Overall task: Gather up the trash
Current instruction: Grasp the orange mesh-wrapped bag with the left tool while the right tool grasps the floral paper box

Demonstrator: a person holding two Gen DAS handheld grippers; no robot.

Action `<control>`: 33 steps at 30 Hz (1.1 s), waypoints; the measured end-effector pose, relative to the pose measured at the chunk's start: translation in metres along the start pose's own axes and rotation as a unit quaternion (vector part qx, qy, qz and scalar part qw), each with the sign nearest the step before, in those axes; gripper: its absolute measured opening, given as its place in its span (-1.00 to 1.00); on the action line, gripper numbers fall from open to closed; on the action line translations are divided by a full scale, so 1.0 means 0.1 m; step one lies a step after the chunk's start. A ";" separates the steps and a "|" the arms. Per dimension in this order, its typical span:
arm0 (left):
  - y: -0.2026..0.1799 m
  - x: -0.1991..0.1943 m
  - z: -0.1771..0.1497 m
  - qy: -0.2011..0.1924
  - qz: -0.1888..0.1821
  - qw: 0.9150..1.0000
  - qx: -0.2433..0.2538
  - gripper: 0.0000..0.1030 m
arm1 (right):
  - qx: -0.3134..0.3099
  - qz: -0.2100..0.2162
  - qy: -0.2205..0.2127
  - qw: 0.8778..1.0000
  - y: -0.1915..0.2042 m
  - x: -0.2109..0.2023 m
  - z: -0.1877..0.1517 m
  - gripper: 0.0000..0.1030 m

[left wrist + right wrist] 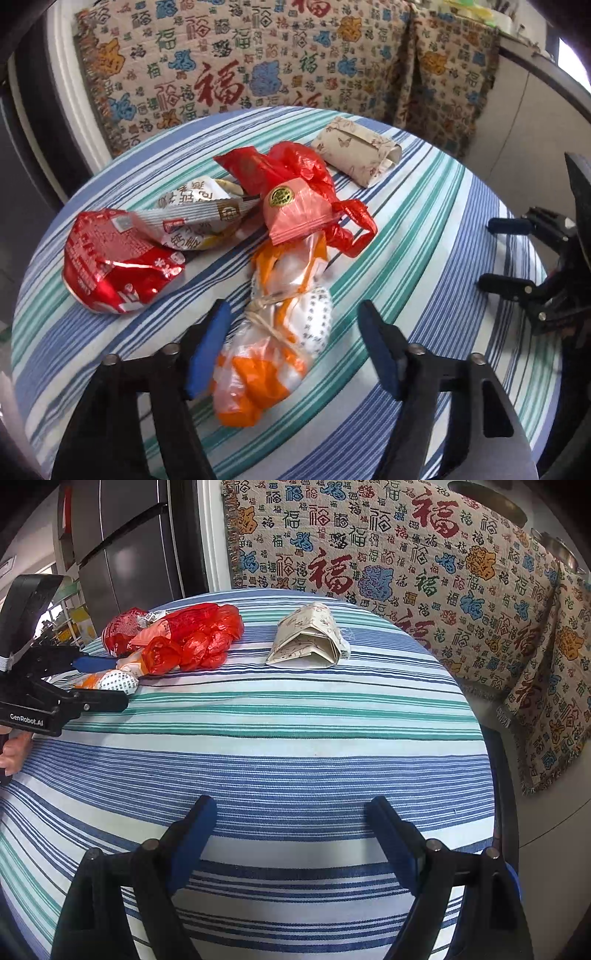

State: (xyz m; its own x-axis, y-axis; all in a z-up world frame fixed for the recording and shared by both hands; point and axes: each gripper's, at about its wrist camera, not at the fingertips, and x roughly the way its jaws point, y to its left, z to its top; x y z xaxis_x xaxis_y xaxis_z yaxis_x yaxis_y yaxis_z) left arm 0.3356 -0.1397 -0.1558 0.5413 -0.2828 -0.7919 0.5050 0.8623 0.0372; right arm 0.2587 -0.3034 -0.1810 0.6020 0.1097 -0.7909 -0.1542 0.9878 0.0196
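I am at the grab step. My left gripper point(291, 343) is down low over the orange and white bag point(273, 332), the one tied with string in the middle. The bag lies on the striped table point(424, 229), close to me, and it sits between my two blue pads. The left pad point(207, 350) looks like it is touching the bag or is just beside it. The other pad is off to the side with table showing in the gap. So the jaws are about half open, and they do not hold the bag yet.

My right gripper point(291, 830) is wide open with nothing in it. It hangs over a bare part of the table.

More trash lies past the bag: a red plastic bag point(295, 166), a shiny red wrapper point(110, 258) and a silver snack wrapper point(195, 218). A folded paper pack point(354, 151) sits further back.

Next I think I must squeeze the left jaws shut on the tied middle of the bag. It is soft and slippery, so I should pinch firmly before I lift.
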 end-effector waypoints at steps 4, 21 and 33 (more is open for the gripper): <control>-0.06 -0.18 -0.21 0.000 0.028 0.998 -0.053 0.09 | 0.001 -0.001 0.000 1.000 0.01 0.00 -0.01 0.68; -0.01 -0.26 -0.60 0.009 0.107 0.986 -0.131 0.88 | 0.007 0.007 0.057 0.998 -0.04 0.77 0.90 0.84; 0.03 -0.22 -0.57 0.010 0.112 0.984 -0.137 0.97 | 0.036 -0.024 0.016 0.999 -0.10 0.98 1.21 0.22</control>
State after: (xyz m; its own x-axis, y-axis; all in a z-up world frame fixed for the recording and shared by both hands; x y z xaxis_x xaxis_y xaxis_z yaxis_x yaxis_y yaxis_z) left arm 0.2870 -0.1067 -0.1731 0.6035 -0.0657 -0.7947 0.1720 0.9839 0.0492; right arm 0.4143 -0.2895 -0.1850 0.5822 0.0606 -0.8108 -0.0692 0.9973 0.0248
